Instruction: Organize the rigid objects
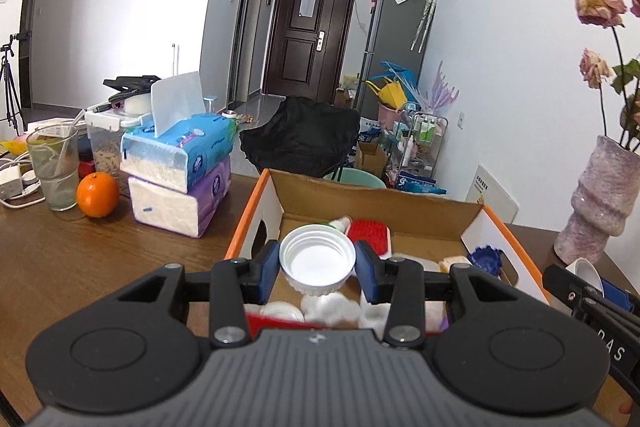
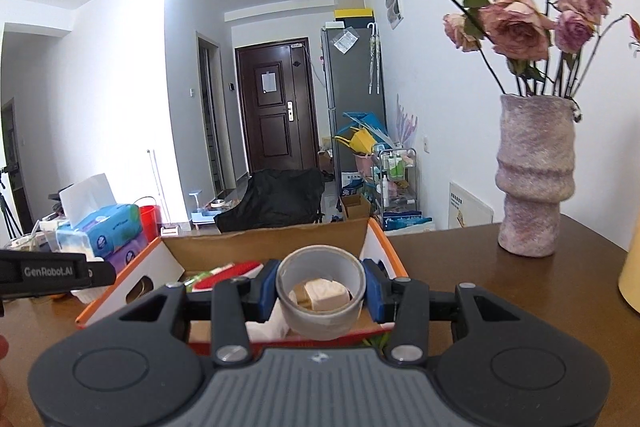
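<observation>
— Between your left fingers, what have you got?

— Between the blue pads of my left gripper I'm clamping one white ribbed plastic jar lid, hollow side turned up toward the camera, threads visible inside the rim. It hangs above the near end of the open cardboard box with orange-and-white outer walls.

— And the right one?

— My right gripper is squeezed on one grey roll of tape, held by its outer wall with the hole facing up. Through the hole I see a pale beige block lying in the box below. The roll sits over the box's near right corner.

— What's in the box?

— From the left wrist view: one red bristled brush, one dark blue scalloped cap near the right wall, several white pieces under my fingers that I cannot tell apart, and a white-and-green item behind the lid, mostly hidden.

— Beyond the box?

— On the brown wooden table, to the left, two tissue packs stacked: a blue one on a purple one. Beside them one orange and one clear drinking glass. To the right, one mauve textured vase holding dried pink roses. Farther off, a black chair, a grey refrigerator and a dark brown door.
</observation>
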A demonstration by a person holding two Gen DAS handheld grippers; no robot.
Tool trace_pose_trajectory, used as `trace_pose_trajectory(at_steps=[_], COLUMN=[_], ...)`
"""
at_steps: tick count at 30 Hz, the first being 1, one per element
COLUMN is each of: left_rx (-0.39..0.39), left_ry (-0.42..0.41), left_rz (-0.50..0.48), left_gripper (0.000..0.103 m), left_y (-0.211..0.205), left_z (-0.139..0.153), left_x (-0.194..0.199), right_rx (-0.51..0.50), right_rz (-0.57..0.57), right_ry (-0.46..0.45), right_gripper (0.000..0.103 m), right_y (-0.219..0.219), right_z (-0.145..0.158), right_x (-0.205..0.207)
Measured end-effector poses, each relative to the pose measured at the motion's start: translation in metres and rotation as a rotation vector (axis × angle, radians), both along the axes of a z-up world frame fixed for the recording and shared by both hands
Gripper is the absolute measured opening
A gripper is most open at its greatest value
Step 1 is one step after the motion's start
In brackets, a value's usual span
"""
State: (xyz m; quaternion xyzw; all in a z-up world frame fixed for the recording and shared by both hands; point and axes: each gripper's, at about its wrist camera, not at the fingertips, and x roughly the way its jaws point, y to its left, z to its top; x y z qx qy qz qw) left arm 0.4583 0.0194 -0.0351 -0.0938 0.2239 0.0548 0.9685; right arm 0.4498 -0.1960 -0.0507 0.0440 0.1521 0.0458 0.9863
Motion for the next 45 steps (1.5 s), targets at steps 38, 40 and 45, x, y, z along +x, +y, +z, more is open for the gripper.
trace_pose_trajectory(at_steps=[38,40,45], left_rx=[0.115,0.118,0.117], left_ry=[0.028,0.018,0.025], left_rz=[0.024,0.04,0.046], left_gripper=[0.103,0.103,0.103], left_y=[0.011,0.012,0.014], left_z=[-0.018,-0.016,-0.016], left_x=[0.098,0.096,0.096], right_rx=[-0.068,-0.071,-0.068], right_rz=[0.036,0.025,0.015], right_ry=[0.062,0.065,0.076], right_gripper=[0.102,0.103,0.103], right_y=[0.012,0.012,0.009], right_z=[-0.02,-0.021,-0.023], right_x=[0.111,0.111,0.114])
